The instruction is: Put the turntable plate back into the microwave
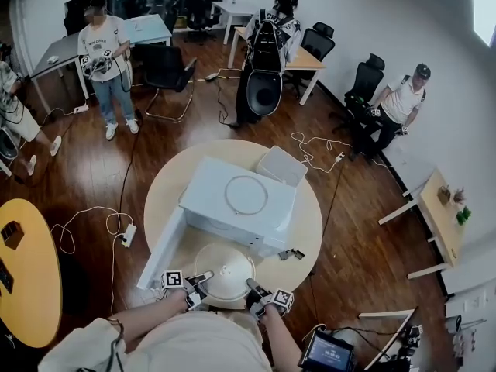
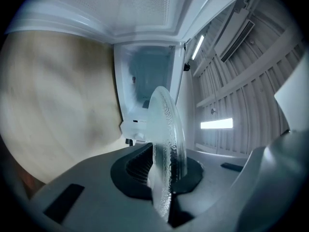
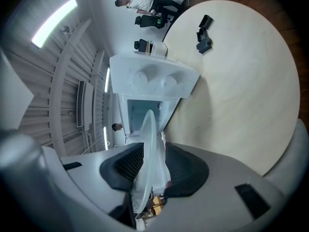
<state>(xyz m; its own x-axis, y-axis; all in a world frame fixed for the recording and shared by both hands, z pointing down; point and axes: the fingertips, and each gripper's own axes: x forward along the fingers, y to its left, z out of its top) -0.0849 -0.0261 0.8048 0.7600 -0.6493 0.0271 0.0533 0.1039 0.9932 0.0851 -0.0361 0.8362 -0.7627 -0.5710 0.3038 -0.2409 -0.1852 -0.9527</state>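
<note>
Of the two grippers, the left gripper (image 1: 208,276) is clamped on the rim of the one clear round glass turntable plate (image 1: 225,270). The plate is held in front of the single open white microwave (image 1: 240,200). The right gripper (image 1: 252,285) has its jaws parted around the plate's rim, not pressing it.

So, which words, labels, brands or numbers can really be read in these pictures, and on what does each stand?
No text is legible in any view.
Microwave front, by the knobs: no label readable.
Left marker cube: a square pattern, no letters.
Screen at the lower right: too blurred.
Print on a standing person's shirt: too small.
</note>
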